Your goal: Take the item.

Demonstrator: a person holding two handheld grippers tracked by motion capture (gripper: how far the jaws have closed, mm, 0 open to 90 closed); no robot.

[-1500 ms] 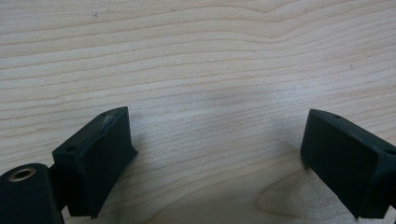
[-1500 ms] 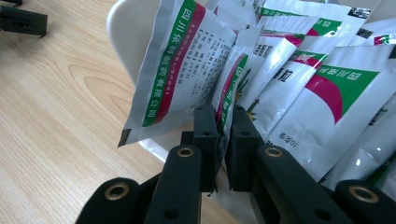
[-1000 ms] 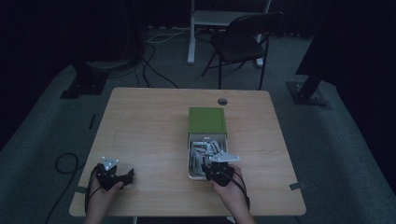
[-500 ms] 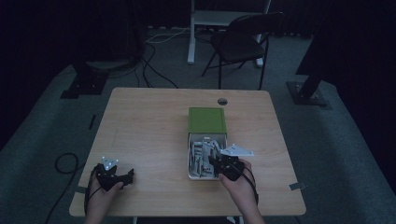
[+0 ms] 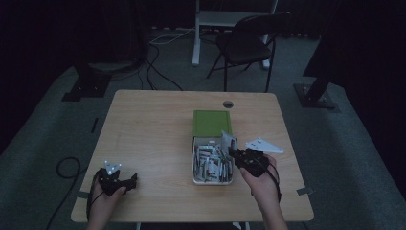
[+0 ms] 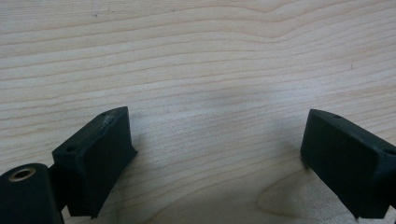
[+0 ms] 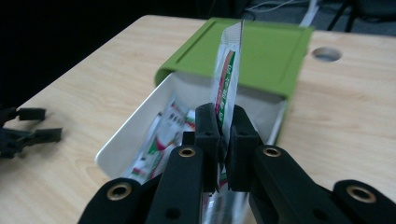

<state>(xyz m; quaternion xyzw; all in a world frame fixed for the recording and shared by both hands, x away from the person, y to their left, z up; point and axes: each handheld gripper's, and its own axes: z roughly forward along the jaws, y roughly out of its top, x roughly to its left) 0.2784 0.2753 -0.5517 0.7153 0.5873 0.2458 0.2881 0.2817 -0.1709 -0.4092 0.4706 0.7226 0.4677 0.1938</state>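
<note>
A white box with a green sliding lid sits right of the table's middle, half open, with several printed sachets inside. My right gripper hovers at the box's right rim, shut on one sachet that stands upright between its jaws above the open box. The lid lies behind the sachet. My left gripper rests low over the table near the front left corner. It is open, its fingers wide apart over bare wood with nothing between them.
A round cable hole lies in the wooden table beyond the box. A chair and stand bases sit on the floor behind the table. My left gripper appears far off in the right gripper view.
My right gripper has lifted out of the box with a sachet and moved slightly right and up. The left gripper has stayed still.
</note>
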